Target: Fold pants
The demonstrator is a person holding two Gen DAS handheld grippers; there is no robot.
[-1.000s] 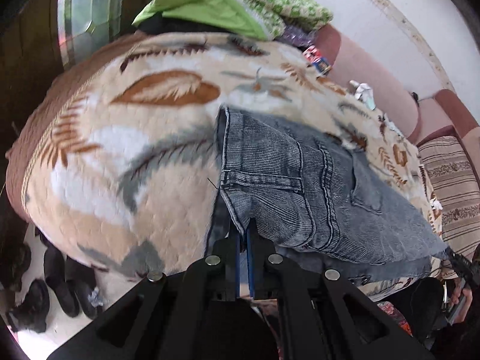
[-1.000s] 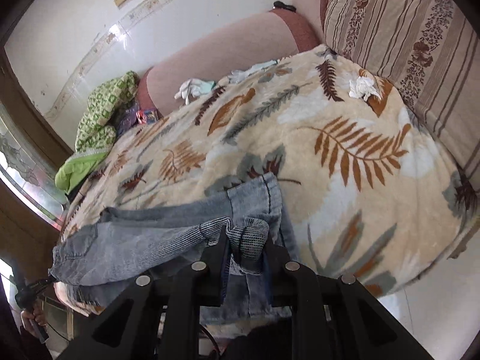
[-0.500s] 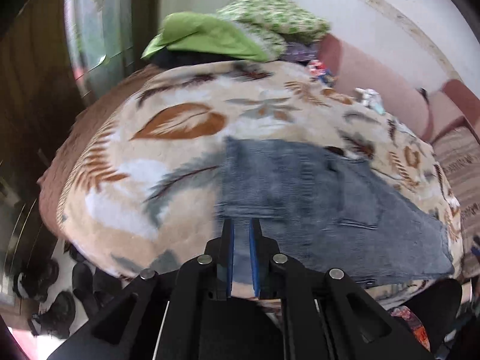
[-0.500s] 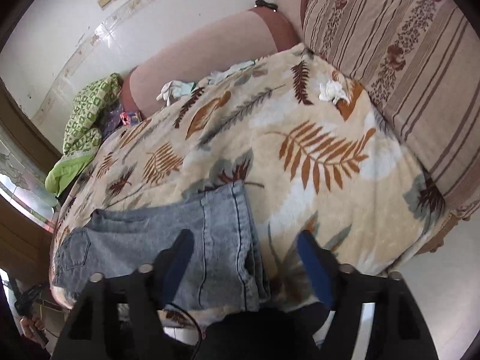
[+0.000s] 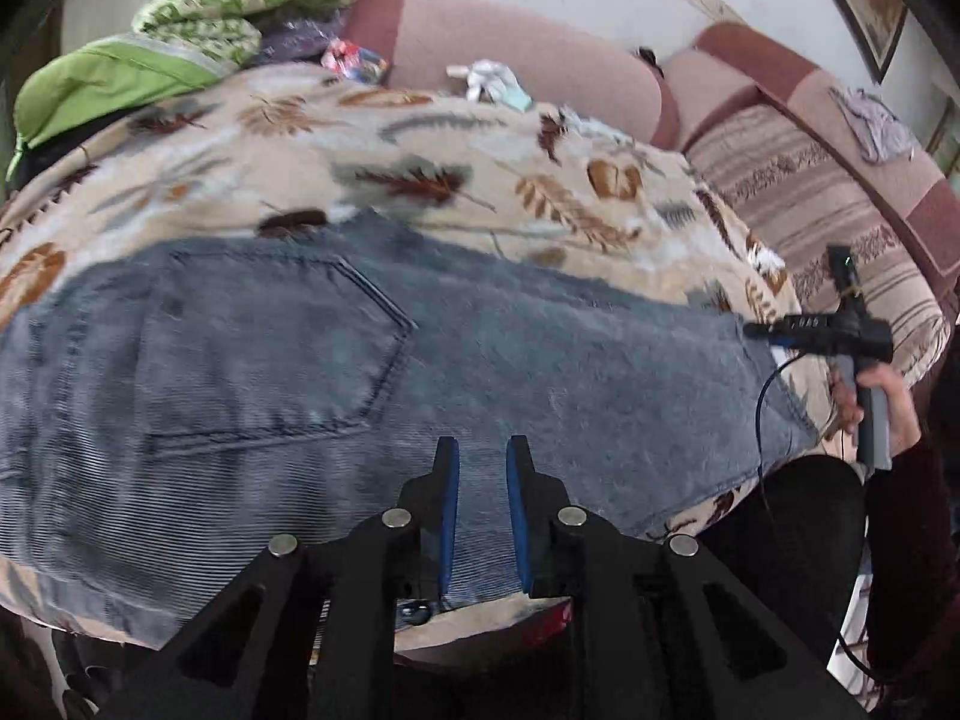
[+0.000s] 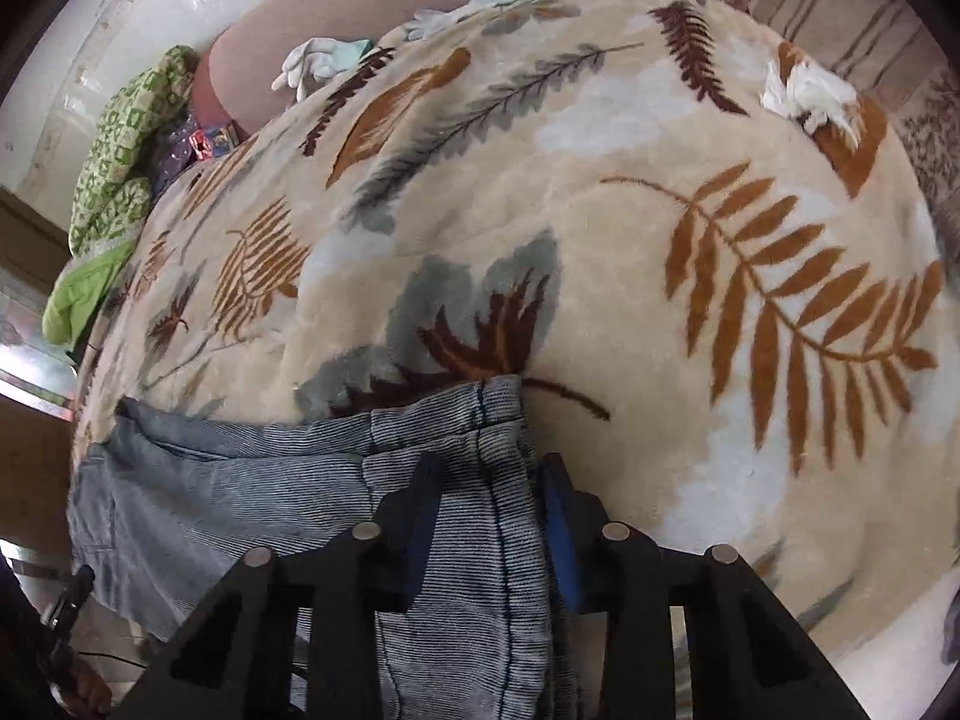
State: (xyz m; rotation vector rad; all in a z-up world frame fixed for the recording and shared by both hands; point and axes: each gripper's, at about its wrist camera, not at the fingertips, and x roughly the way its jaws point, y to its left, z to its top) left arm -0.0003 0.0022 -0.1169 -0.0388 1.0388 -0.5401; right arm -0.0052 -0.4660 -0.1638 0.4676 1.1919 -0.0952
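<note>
Grey-blue jeans [image 5: 540, 360] lie flat across a leaf-print blanket [image 5: 420, 144], back pocket up, waist at the left and leg ends at the right. My left gripper [image 5: 482, 462] hovers over the near edge of the jeans below the pocket. Its jaws stand a little apart and are opening, with nothing between them. In the right wrist view the leg end of the jeans [image 6: 474, 540] fills the gap of my right gripper [image 6: 489, 483]; the jaws are closing and both pads meet the cloth. The right gripper [image 5: 816, 336] also shows in the left wrist view, in a hand [image 5: 888, 402].
Green cushions [image 5: 120, 78] are piled at the blanket's far left. White gloves [image 6: 312, 63] lie by the pink sofa back [image 5: 510, 42]. A crumpled white tissue [image 6: 810, 93] sits on the blanket's right, beside a striped cushion [image 5: 810, 198].
The left gripper let go of the waistband and slid right along the jeans. The right gripper dropped the bunched hem, opened wide, came down and narrowed around the leg end. The jeans now lie flat.
</note>
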